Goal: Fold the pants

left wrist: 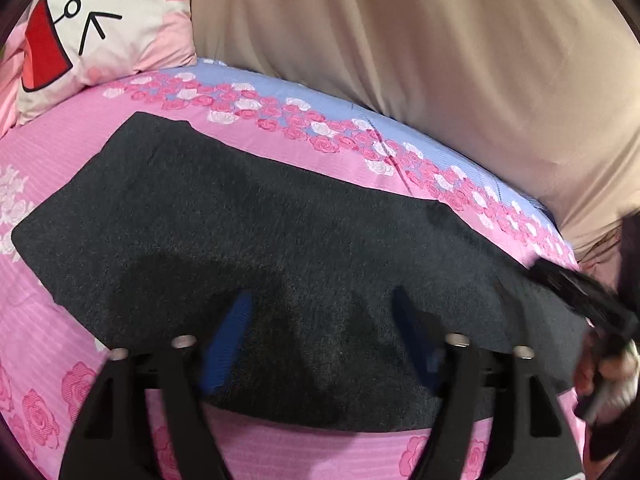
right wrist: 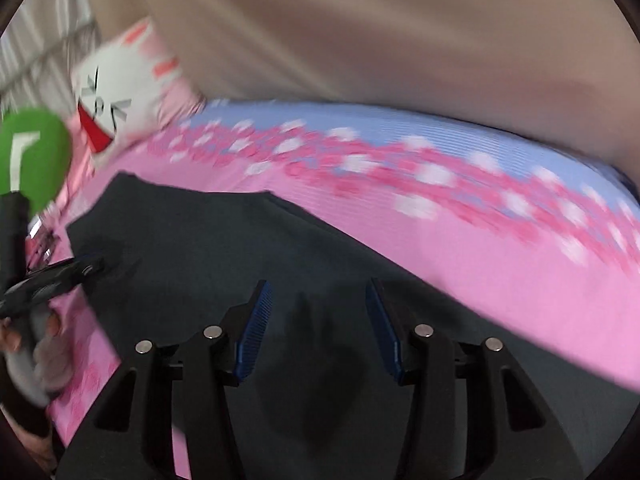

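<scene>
Dark grey pants [left wrist: 248, 232] lie flat across a pink floral bedsheet [left wrist: 280, 148], folded lengthwise into a long band. My left gripper [left wrist: 322, 300] is open, its blue-padded fingers [left wrist: 236, 320] hovering over the near edge of the pants. In the right wrist view the pants [right wrist: 224, 248] fill the lower half, and my right gripper [right wrist: 318, 292] is open just above them, holding nothing. The left gripper [right wrist: 84, 268] shows at that view's left edge, over the pants. The right gripper [left wrist: 576, 284] shows blurred at the left view's right edge.
A white and pink cartoon pillow [left wrist: 100, 28] sits at the bed's far left corner. A beige fabric backdrop [left wrist: 400, 40] rises behind the bed. The sheet has a blue band with roses [left wrist: 320, 120] along the far edge. The right wrist view is motion-blurred.
</scene>
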A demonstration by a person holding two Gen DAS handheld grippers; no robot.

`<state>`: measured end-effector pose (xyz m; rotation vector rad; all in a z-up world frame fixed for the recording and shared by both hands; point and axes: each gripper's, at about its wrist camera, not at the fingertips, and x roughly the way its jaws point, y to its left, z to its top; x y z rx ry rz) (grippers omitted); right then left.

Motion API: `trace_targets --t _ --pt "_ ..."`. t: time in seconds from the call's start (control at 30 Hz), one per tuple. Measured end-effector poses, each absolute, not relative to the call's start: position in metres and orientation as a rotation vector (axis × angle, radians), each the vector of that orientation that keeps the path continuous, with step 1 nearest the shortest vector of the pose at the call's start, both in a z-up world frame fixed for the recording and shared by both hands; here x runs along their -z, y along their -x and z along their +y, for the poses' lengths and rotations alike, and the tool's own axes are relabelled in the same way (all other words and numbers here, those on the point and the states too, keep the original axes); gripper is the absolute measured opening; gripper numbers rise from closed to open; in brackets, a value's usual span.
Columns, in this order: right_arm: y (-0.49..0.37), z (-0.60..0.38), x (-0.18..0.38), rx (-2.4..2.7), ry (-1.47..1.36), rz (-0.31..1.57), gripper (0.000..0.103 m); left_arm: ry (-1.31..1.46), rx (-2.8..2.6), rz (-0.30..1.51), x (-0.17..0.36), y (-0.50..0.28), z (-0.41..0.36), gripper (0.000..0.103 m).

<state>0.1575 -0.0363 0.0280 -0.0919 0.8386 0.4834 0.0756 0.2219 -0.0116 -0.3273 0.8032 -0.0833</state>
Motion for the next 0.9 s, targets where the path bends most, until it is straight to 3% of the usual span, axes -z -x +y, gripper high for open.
trace_targets --t 0.1,0.2,0.23,0.27,0.47,0.63,0.8,0.87,0.9 --pt "-0.19 0.0 -0.013 -0.487 0.12 0.87 0.041 0.278 0.071 0.807 0.012 -0.076 0.215 0.076" --pt "-0.21 0.022 0.002 -0.449 0.193 0.897 0.024 0.281 0.08 0.809 0.013 -0.076 0.216 0.077" --pt "-0.213 0.028 0.002 -0.462 0.224 0.884 0.008 0.289 0.083 0.808 0.013 -0.076 0.217 0.077" --pt "-0.216 0.03 -0.001 -0.467 0.232 0.887 0.005 0.293 0.085 0.807 0.012 -0.076 0.217 0.077" --pt "-0.238 0.029 0.004 -0.372 0.258 0.864 0.001 0.273 0.089 0.808 0.013 -0.077 0.213 0.082" --pt "-0.188 -0.004 -0.03 -0.465 0.104 0.796 0.001 0.277 0.092 0.805 0.012 -0.076 0.213 0.083" --pt "-0.183 -0.006 0.006 -0.429 0.156 0.864 0.0 0.249 0.08 0.803 0.012 -0.077 0.208 0.084" --pt "-0.188 -0.03 0.001 -0.356 0.064 0.87 0.001 0.259 0.081 0.791 0.011 -0.074 0.21 0.084" --pt "-0.185 -0.045 -0.005 -0.334 0.007 0.854 0.006 0.268 0.079 0.784 0.011 -0.073 0.211 0.084"
